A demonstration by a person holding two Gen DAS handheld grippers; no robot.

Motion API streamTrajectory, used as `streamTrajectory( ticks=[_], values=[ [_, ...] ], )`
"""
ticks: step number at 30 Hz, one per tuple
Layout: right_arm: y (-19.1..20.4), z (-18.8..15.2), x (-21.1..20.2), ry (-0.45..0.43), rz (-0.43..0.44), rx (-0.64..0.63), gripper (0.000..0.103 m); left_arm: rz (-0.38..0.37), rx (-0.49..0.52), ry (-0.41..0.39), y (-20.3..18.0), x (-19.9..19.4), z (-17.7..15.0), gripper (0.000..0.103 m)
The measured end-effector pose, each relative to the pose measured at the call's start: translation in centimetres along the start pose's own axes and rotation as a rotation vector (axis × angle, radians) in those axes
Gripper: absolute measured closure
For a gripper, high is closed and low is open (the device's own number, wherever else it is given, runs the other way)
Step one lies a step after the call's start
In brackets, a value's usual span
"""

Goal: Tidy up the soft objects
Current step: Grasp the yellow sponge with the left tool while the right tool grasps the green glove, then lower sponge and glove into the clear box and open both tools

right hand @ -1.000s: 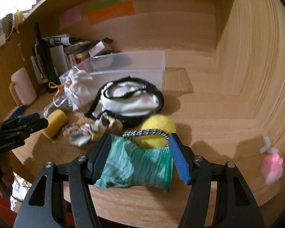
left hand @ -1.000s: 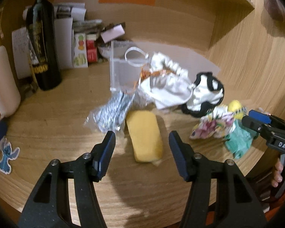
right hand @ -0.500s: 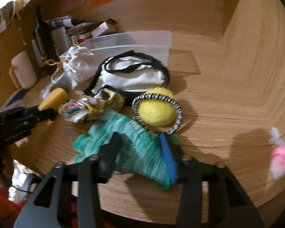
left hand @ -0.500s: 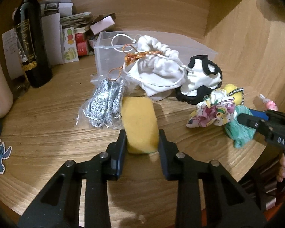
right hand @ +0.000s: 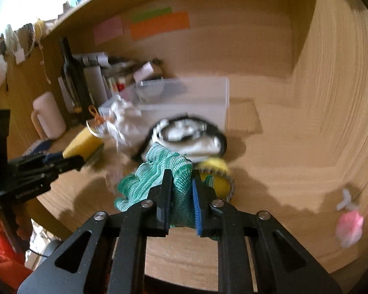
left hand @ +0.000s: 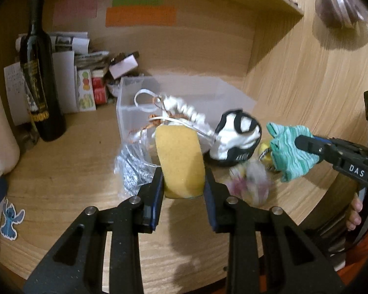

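Left gripper [left hand: 184, 183] is clamped on the yellow rectangular sponge [left hand: 180, 161], right gripper [right hand: 180, 193] pinches the green striped knit glove [right hand: 159, 174], both lifted off the wooden tabletop [left hand: 68, 161], probably headed for the clear plastic bin [left hand: 135, 112] near the back edge.

Two close wrist views, shared clear bin [left hand: 169, 103].

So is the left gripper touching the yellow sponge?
Touching: the left wrist view shows the left gripper clamped on both sides of the yellow sponge.

My left gripper [left hand: 183, 186] pinches a porous, matt yellow sponge [left hand: 179, 159]; my right gripper [right hand: 181, 196] squeezes a knitted green cloth [right hand: 159, 171]. Desk [left hand: 61, 171] is smooth wood; the bin [left hand: 171, 93] translucent plastic.
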State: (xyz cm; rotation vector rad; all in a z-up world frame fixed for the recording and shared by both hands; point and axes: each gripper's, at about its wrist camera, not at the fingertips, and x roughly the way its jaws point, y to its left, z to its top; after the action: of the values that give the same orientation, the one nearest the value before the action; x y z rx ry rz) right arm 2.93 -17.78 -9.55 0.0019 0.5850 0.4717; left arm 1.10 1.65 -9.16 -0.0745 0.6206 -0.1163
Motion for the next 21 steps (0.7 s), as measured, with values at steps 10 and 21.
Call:
streamTrajectory(
  ticks=[10,21],
  values=[
    [0.3,4.2,-0.3,-0.153,-0.024,-0.024,0.09,0.002,0.01,-0.091,0.1,-0.5,3.4,0.072],
    [-0.3,8.5,2.1,-0.195,-0.038,-0.042,0.09,0.035,0.023,-0.138,1.9,0.5,8.2,0.072]
  ],
)
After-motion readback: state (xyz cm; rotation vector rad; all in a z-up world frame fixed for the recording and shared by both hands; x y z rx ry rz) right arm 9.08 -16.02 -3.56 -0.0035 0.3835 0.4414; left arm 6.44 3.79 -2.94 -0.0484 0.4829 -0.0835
